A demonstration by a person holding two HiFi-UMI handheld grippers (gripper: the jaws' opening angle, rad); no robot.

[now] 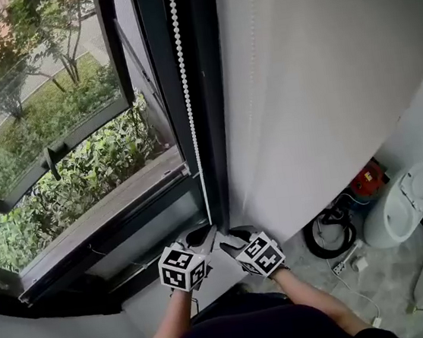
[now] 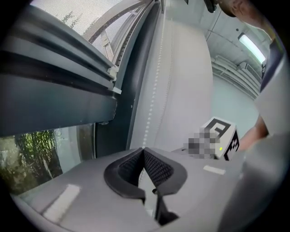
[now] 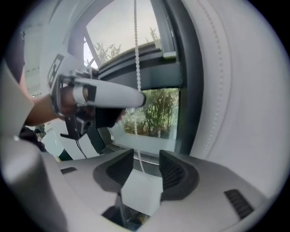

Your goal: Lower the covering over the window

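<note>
A white bead chain (image 1: 184,91) hangs down the dark window frame (image 1: 205,88), beside the white fabric covering (image 1: 315,75) to its right. Low on the chain, my left gripper (image 1: 209,233) is shut on it; in the left gripper view the beads (image 2: 154,90) rise straight from the closed tips (image 2: 144,152). My right gripper (image 1: 230,244) sits just to the right, at about the same height. Its jaws (image 3: 146,158) stand open with the chain (image 3: 136,54) hanging between the pads, untouched. The left gripper (image 3: 113,97) shows there, tip at the chain.
Beyond the glass (image 1: 55,145) are bushes and trees. A dark sill (image 1: 110,215) runs below the window. On the floor at right lie a black hose coil (image 1: 329,236), a red item (image 1: 367,180) and white fixtures (image 1: 407,201). The covering (image 3: 235,90) fills the right side.
</note>
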